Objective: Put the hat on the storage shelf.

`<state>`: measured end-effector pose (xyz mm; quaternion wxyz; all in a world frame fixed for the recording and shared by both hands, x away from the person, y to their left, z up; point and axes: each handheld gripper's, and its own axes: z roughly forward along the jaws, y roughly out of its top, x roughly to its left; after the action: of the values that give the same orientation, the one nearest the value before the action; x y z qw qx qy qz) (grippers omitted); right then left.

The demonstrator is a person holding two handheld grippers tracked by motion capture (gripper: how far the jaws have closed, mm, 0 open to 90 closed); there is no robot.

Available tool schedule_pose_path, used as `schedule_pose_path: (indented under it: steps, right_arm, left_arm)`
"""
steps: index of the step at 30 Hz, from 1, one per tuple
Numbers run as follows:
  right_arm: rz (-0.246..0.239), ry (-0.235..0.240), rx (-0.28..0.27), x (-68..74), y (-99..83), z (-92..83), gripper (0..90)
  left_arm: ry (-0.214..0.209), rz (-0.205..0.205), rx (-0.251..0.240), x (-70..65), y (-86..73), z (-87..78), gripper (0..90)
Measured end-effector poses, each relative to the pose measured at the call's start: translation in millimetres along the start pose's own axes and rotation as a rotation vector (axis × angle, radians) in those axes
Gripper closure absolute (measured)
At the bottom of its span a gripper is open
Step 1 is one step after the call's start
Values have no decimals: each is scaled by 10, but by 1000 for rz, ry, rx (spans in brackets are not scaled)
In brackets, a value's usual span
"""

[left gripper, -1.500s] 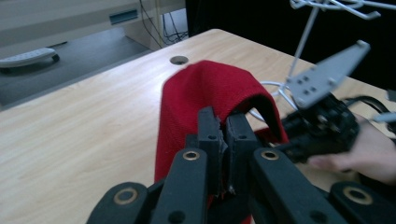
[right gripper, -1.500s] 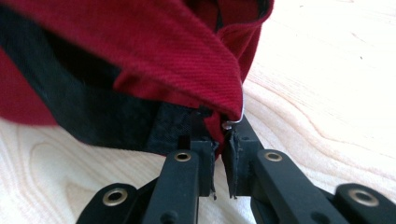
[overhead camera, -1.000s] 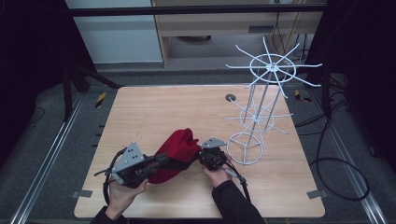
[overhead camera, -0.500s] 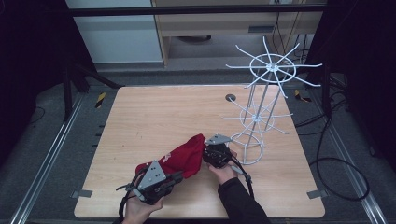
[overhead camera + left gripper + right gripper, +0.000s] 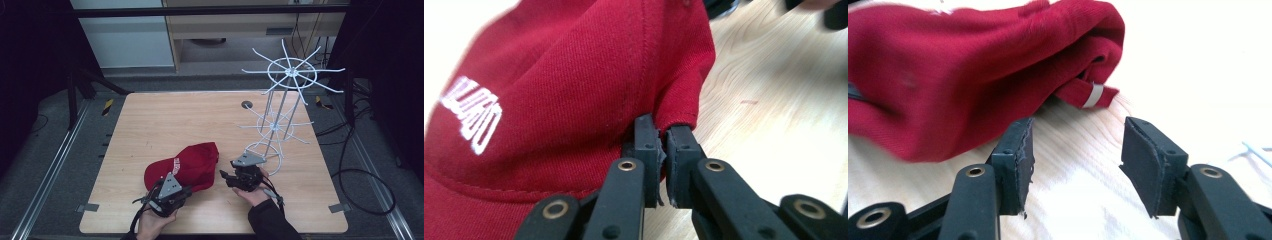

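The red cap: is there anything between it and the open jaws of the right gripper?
Nothing visible. Bare table lies between the right gripper and the red cap; the left gripper pinches the cap's edge.

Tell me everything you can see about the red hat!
The red cap is soft woven cloth with stitched seams and white lettering on its front. It lies crumpled on the wooden table, near the front edge, left of the white wire rack. The left gripper has its jaws pinched shut on the cap's edge. The right gripper sits open just beside it, not touching. A small grey tab shows on its back strap.
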<state>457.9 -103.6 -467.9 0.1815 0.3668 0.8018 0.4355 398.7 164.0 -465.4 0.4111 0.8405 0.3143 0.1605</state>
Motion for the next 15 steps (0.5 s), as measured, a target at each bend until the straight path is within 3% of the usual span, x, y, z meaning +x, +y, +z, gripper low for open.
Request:
schedule_pose_path:
  steps: [4,8,12,13,14,15]
  right_arm:
    - [18,-8,-4,-13,-97,-128,452]
    - [38,-15,8,-58,-209,-226,433]
    - [51,-34,12,-121,-306,-335,430]
    - [53,-42,12,-139,-330,-358,428]
    - [59,-49,19,-157,-358,-384,427]
    - [64,-54,18,-186,-386,-423,424]
  left_arm:
    - [6,5,40,-7,-47,52,819]
    - [14,12,60,-16,-88,-4,756]
    - [19,11,66,-19,-145,-122,581]
    - [26,5,77,-18,-166,-140,581]
    - [30,-8,87,-12,-183,-146,423]
    - [26,-29,89,8,-219,-176,354]
